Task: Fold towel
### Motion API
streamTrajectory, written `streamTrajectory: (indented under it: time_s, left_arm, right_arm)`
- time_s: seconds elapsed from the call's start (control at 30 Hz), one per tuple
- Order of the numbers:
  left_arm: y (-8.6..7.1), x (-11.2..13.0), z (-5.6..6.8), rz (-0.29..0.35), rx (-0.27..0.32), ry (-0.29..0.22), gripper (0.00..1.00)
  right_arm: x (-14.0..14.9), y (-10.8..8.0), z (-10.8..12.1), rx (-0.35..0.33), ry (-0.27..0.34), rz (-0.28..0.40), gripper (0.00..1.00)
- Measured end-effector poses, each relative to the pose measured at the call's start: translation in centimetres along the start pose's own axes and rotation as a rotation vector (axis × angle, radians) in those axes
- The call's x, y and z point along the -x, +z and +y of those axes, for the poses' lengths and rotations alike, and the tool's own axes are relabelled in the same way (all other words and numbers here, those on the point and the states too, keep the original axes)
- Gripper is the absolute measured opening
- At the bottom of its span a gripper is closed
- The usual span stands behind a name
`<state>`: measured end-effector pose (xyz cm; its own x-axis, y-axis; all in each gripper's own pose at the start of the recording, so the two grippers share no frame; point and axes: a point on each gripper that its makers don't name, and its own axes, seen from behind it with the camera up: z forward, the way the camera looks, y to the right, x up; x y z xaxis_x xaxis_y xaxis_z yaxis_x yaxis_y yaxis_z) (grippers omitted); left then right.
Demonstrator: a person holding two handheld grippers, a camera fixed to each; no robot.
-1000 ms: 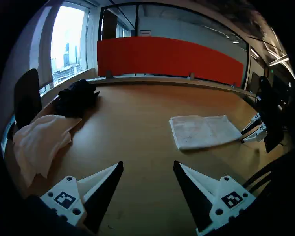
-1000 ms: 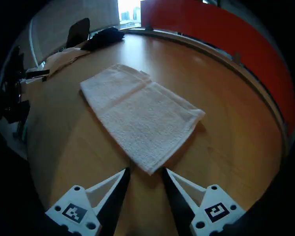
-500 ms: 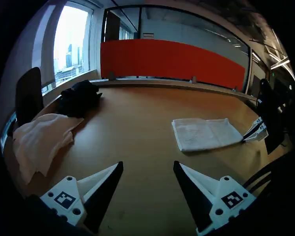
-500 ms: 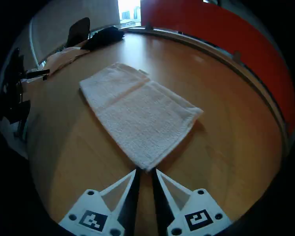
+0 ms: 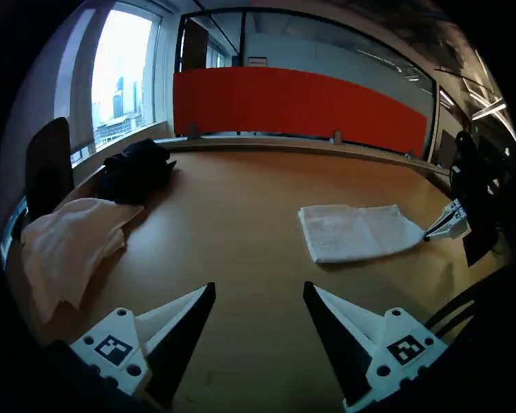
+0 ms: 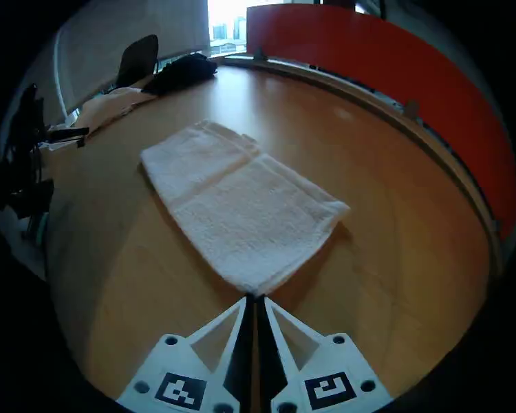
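Well, in the left gripper view my left gripper (image 5: pixel 258 306) hangs low over the counter (image 5: pixel 237 199) with its fingers spread wide and nothing between them. The towel (image 5: pixel 358 233) lies flat at about 2 o'clock, well apart from me, already doubled over once by the look of the seam across it. My right gripper (image 5: pixel 445 226) comes in at the towel's 3 o'clock corner. A cream cloth (image 5: pixel 69 244) is heaped at 9 o'clock and a black bundle (image 5: pixel 134 171) sits at 11 o'clock, both clear of the work. In the right gripper view the right gripper (image 6: pixel 256 318) has its fingers drawn together to a thin slit, tips right at the towel's (image 6: pixel 241 206) near corner at 12 o'clock. Whether any cloth is nipped in that slit I cannot tell, since the corner ends just where the tips meet. I judge the terry soft, light and limp: it will sag and drag on the wood instead of holding shape, so corners and the doubled hem are the places to grip, taking both layers together. How many layers sit at that corner is hard to make out, and the towel's underside is hidden.
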<state>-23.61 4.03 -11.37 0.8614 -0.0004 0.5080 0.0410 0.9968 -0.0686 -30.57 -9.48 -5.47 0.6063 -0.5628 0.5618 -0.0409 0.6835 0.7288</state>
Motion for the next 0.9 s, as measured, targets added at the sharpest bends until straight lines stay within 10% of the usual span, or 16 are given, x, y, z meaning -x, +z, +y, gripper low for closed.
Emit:
streamTrajectory:
  time_s: [0.9]
  left_arm:
    - [-0.5,-0.2,0.0,-0.004,0.011,-0.008,0.95]
  right_arm:
    - [-8.4,-4.5,0.5,0.017,-0.064,0.146,0.03]
